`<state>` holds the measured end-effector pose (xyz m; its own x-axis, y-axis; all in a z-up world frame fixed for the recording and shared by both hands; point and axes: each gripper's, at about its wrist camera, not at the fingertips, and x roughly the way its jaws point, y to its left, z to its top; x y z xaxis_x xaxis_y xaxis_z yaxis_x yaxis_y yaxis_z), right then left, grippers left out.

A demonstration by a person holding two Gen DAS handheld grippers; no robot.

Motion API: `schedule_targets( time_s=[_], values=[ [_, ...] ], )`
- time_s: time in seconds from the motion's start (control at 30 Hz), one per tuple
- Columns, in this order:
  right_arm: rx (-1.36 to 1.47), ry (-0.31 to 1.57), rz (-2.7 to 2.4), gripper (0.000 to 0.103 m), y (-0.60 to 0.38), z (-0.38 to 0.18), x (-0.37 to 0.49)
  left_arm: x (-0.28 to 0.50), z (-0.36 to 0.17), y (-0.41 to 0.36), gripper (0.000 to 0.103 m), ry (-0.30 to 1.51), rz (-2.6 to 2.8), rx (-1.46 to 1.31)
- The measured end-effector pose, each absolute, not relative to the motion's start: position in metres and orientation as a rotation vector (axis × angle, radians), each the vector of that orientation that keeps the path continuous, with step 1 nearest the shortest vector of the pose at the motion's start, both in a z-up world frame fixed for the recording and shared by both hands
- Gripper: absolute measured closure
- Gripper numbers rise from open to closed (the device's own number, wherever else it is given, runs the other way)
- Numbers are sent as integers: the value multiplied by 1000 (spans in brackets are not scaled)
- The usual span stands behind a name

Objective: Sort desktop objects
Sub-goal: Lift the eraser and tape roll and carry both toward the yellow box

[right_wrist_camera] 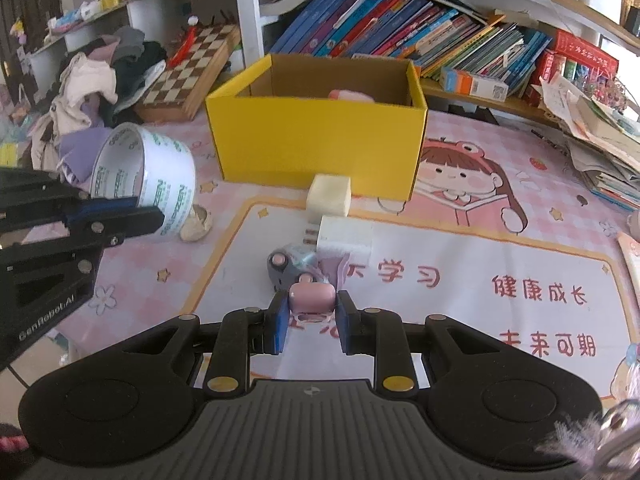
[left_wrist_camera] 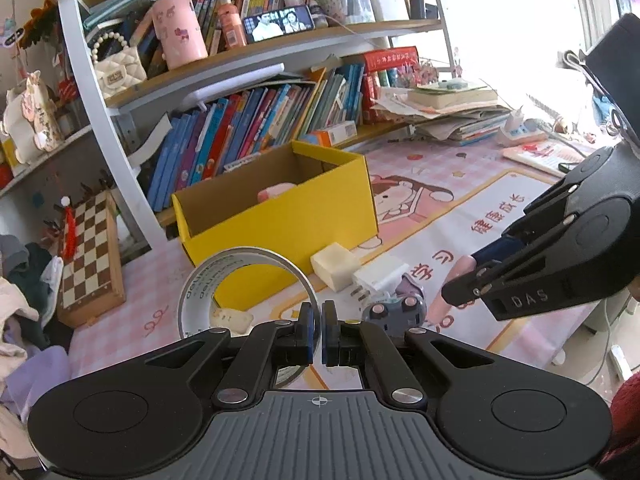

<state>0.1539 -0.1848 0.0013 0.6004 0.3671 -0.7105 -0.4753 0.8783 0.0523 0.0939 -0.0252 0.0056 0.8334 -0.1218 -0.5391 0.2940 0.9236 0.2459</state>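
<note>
Left wrist: tape roll clamped.

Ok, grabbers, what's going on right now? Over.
Left gripper shut on tape roll. Right gripper shut on pink stick. Yellow box ahead; toy car, charger between.

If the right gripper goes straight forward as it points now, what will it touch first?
The right gripper, shut on a pink rounded object, would probably first meet the grey toy car just ahead, then the white plug adapter. Depth is unclear.
</note>
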Motion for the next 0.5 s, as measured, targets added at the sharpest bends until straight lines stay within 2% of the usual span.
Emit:
schedule_targets(
  time_s=[0.5],
  values=[
    [-109, 687, 517, 80, -181, 40, 192, 122, 35, -22, 101, 451, -225, 324]
  ],
)
